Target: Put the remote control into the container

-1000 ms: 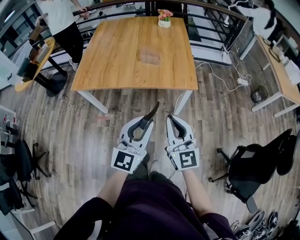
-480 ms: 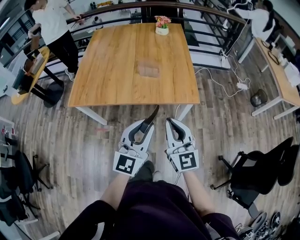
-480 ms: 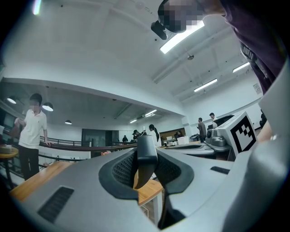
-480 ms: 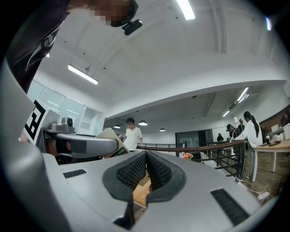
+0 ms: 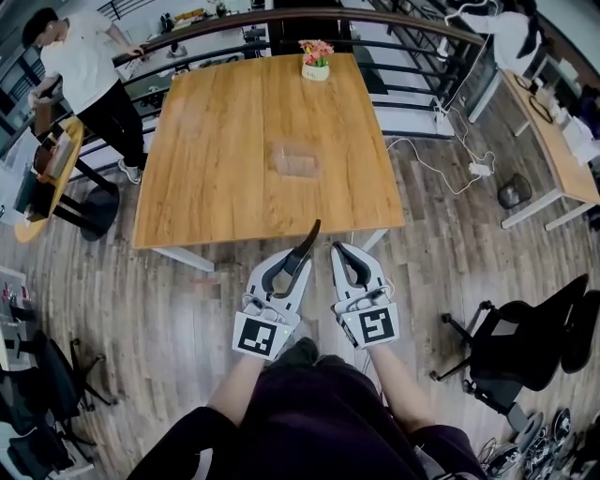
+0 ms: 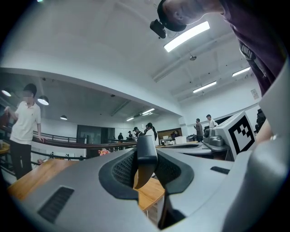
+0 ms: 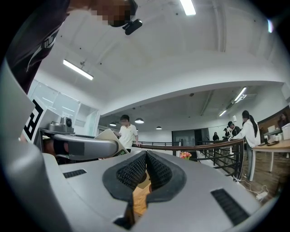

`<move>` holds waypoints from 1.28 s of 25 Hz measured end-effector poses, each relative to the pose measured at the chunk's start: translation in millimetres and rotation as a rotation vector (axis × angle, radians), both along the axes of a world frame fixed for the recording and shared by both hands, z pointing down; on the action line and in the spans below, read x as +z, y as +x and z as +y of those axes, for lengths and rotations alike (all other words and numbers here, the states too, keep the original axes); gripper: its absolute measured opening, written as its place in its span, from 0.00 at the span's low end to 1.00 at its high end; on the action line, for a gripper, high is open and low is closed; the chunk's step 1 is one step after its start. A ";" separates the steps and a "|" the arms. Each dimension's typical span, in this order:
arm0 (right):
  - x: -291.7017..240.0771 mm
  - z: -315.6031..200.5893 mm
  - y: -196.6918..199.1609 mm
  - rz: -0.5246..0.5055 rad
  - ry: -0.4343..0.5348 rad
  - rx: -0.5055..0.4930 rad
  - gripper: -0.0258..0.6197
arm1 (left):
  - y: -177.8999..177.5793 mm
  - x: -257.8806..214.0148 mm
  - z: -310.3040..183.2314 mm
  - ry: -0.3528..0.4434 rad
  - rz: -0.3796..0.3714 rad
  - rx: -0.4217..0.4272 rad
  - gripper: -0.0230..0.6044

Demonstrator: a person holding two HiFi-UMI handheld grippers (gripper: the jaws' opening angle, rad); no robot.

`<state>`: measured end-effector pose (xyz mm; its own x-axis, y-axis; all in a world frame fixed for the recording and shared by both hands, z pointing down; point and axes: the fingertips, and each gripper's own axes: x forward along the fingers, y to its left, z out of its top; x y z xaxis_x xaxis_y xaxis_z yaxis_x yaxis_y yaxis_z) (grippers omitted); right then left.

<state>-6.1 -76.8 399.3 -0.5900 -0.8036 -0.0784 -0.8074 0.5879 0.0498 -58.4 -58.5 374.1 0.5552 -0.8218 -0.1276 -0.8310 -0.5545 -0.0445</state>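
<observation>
The wood-plank floor (image 5: 159,309) fills most of the head view, its grey-brown boards running under a large square table (image 5: 206,141) of warm, smooth, light-grained wood on white legs, set in the upper middle of the frame. A dark rounded railing (image 5: 281,15) curves along the top edge behind it, and a black office chair (image 5: 530,333) stands at the lower right. Near the table's centre sits the container (image 5: 295,161), a small clear, glassy rectangular box, faint against the grain and, as far as can be told, with nothing in it; a small white pot of pink flowers (image 5: 316,60) stands at the far edge. Both grippers are held low and close together in the middle of the frame, short of the table's near edge. The left gripper (image 5: 296,265) is clamped on the remote control (image 5: 307,242), a slim, dark, matte bar sticking up and forward from the jaws; the left gripper view shows its narrow end pinched between the ribbed black pads. The right gripper (image 5: 341,251) carries nothing, and its textured pads (image 7: 136,171) meet with no gap at their tips. The step in hand looks like the carry toward the table, with the placing not yet done. The next move calls for reaching the left gripper over the container, tipping the long remote to fit within its walls, and then opening the jaws.
</observation>
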 end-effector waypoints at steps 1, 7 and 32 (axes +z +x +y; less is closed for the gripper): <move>0.1 -5.1 -1.7 0.004 0.000 0.005 0.07 | -1.9 -0.3 -5.0 0.001 0.004 0.005 0.19; 6.0 -34.4 -4.8 0.030 -0.010 0.031 0.07 | -7.1 6.4 -34.6 -0.027 0.025 0.023 0.19; 8.9 -224.3 2.0 -0.031 -0.009 -0.101 0.07 | 10.7 16.0 -214.8 -0.032 -0.029 -0.125 0.19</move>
